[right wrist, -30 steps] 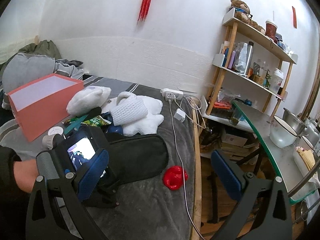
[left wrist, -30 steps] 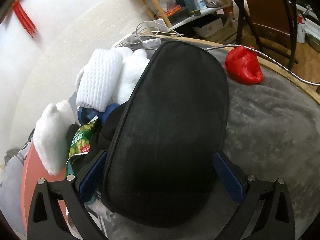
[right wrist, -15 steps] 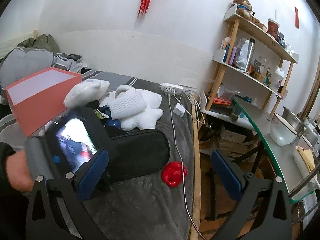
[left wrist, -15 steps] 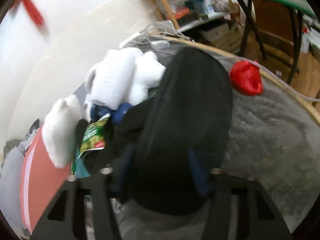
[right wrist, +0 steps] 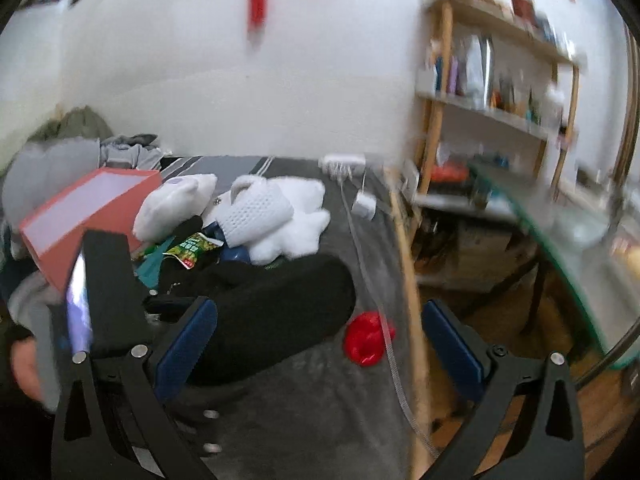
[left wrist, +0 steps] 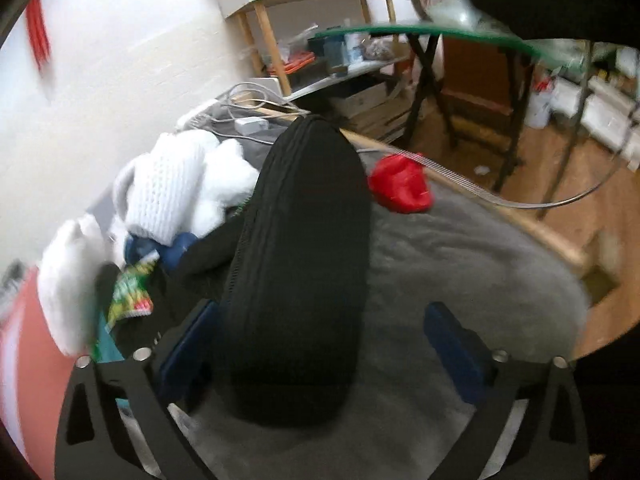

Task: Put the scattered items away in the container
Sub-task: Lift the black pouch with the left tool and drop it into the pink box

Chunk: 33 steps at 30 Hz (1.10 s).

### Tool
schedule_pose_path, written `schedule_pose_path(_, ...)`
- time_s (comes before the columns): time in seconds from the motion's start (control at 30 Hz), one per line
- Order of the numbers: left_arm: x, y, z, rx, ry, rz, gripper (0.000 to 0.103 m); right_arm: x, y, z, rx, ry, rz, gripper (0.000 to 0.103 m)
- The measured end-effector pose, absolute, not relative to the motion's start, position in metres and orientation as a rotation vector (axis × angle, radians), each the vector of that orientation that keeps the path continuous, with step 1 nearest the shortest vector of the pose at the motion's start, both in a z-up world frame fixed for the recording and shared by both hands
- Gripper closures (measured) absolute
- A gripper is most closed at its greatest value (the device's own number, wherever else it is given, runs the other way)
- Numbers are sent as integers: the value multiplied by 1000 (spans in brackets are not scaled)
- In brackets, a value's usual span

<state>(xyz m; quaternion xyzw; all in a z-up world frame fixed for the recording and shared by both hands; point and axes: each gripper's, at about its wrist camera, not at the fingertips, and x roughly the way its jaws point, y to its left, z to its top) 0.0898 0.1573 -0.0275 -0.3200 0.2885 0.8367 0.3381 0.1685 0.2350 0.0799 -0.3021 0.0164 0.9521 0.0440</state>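
Observation:
A long black zip case [left wrist: 300, 272] lies on the grey blanket; it also shows in the right wrist view [right wrist: 276, 312]. My left gripper [left wrist: 320, 356] is open, its jaws set wide around the near end of the case, which leans against the left pad. My right gripper [right wrist: 316, 352] is open and empty above the blanket near a red clip [right wrist: 366, 338]. The coral box [right wrist: 88, 216] stands at the left. A white knit pouch [right wrist: 256, 214], white plush [right wrist: 176, 204], green snack packet [right wrist: 192, 248] and blue item [right wrist: 236, 254] lie piled beside it.
The red clip [left wrist: 400, 190] lies by the bed's wooden edge [left wrist: 520, 220], with a metal hose [left wrist: 480, 190] across it. A power strip and charger [right wrist: 362, 202] lie at the far end. Shelves [right wrist: 492, 92] and a glass table [right wrist: 560, 236] stand to the right.
My left gripper shut partway on the case, then opened wide again. The case now stands on its edge. Both cameras have swung and are blurred.

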Motion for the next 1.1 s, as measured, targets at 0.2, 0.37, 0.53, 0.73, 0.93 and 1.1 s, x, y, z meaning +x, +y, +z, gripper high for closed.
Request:
schedule_pose_path(0.2,79,162,-38,-817,851,2263,54,159,275,60,-1052,568,2831,0)
schedule_pose_path(0.37,58,131,-7,-921,561,2295,88,156,285,53,-1077,723,2794,0)
schedule_pose_path(0.53,66,124,2,-947,504,2305,92,156,279,54,-1078,744,2805,1)
schedule_pose_path(0.73,64,98,25,-941,347,2350,92,156,280,55,-1053,785,2802,1)
schedule_pose_path(0.93,51,51,51,-901,135,2422,94,150,277,50,-1085,833,2780,1)
schedule_pose_path(1.1,42,3,76,-816,23,2525,95,142,266,47,-1107,821,2786,1)
